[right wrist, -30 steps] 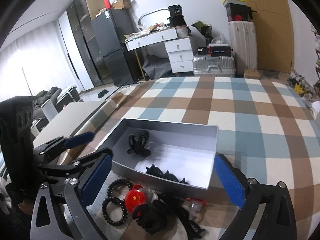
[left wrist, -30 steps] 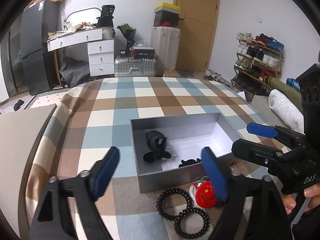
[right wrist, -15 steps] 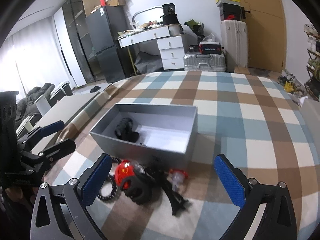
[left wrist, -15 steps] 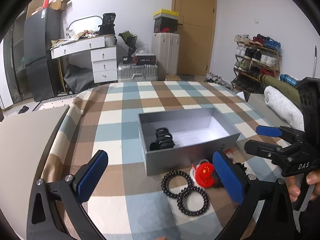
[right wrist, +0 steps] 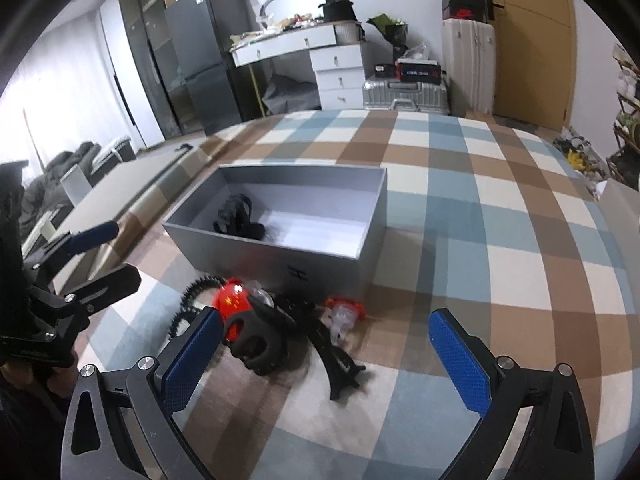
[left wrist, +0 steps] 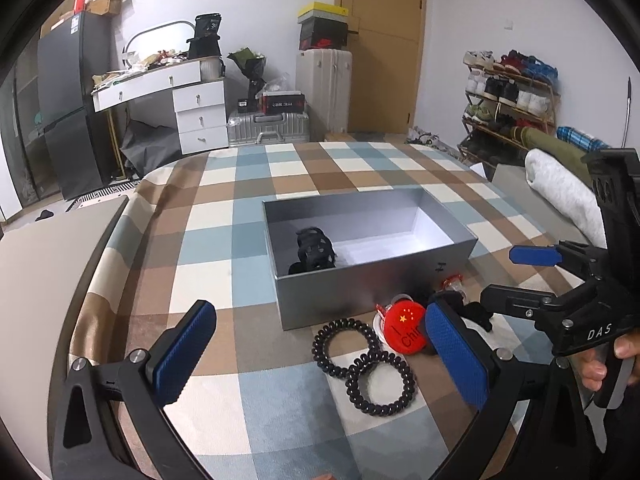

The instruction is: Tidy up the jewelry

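Through the left wrist camera I see my left gripper (left wrist: 320,354) with its blue fingers (left wrist: 182,354) spread wide and nothing between them. Below and ahead lies a checked cloth (left wrist: 208,248) in blue, brown and cream. A grey box (left wrist: 360,288) sits open on it, with a black hair clip (left wrist: 314,250) lying inside at the left end. Just near of the box, two black spiral hair ties (left wrist: 362,364) lie touching each other, and a red round badge (left wrist: 406,330) with yellow stars lies just right of them, partly behind my right-hand finger. A small clear and red piece (left wrist: 452,284) lies close against the box's near wall. On the right side of this view the right gripper (left wrist: 524,276) points in from the edge, its fingers apart, held by a person's hand (left wrist: 608,362).

Through the right wrist camera my right gripper (right wrist: 326,354) also has its fingers (right wrist: 460,362) wide apart and empty. Between them and near of the grey box (right wrist: 320,260) lies the loose pile: the red badge (right wrist: 234,300), a chunky black clip (right wrist: 260,346) touching it, a slimmer black claw clip (right wrist: 336,364) to its right, and the clear and red piece (right wrist: 344,314) beside that. The spiral ties (right wrist: 190,304) peek out left of the badge. The hair clip in the box (right wrist: 236,216) rests at its left end. At the far left edge the left gripper (right wrist: 86,260) shows, fingers open.
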Motion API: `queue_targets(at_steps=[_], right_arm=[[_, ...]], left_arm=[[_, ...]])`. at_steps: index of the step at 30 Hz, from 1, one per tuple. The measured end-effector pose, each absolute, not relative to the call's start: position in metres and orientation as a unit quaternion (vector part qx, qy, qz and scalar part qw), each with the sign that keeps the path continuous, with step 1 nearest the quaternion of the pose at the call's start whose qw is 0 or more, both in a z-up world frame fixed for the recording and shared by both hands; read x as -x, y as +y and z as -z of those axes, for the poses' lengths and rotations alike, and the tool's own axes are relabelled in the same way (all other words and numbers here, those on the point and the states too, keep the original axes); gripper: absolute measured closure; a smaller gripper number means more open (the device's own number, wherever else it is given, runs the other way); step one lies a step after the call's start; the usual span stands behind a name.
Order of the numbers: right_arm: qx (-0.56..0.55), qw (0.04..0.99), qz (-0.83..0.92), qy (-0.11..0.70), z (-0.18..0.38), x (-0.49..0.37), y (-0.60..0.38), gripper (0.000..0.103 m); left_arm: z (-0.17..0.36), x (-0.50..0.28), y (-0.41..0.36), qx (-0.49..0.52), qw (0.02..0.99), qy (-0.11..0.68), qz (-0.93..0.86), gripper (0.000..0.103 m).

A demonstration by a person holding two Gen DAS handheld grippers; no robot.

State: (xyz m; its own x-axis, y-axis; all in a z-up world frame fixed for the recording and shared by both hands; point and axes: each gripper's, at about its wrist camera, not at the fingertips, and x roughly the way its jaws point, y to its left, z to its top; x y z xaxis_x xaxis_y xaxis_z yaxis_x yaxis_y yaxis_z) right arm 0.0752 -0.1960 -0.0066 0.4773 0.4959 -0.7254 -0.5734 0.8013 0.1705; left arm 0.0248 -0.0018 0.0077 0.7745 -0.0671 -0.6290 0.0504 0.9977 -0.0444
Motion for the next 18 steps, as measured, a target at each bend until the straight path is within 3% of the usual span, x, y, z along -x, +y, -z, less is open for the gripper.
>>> queue_targets(at_steps=[18], right_arm=[[0.05,0.835,-0.357,0.415,0.013,-0.061,-0.18,0.0]], left_arm=[[0.002,-0.026,-0.005,0.003,0.932,0.361,0.031,0.001]])
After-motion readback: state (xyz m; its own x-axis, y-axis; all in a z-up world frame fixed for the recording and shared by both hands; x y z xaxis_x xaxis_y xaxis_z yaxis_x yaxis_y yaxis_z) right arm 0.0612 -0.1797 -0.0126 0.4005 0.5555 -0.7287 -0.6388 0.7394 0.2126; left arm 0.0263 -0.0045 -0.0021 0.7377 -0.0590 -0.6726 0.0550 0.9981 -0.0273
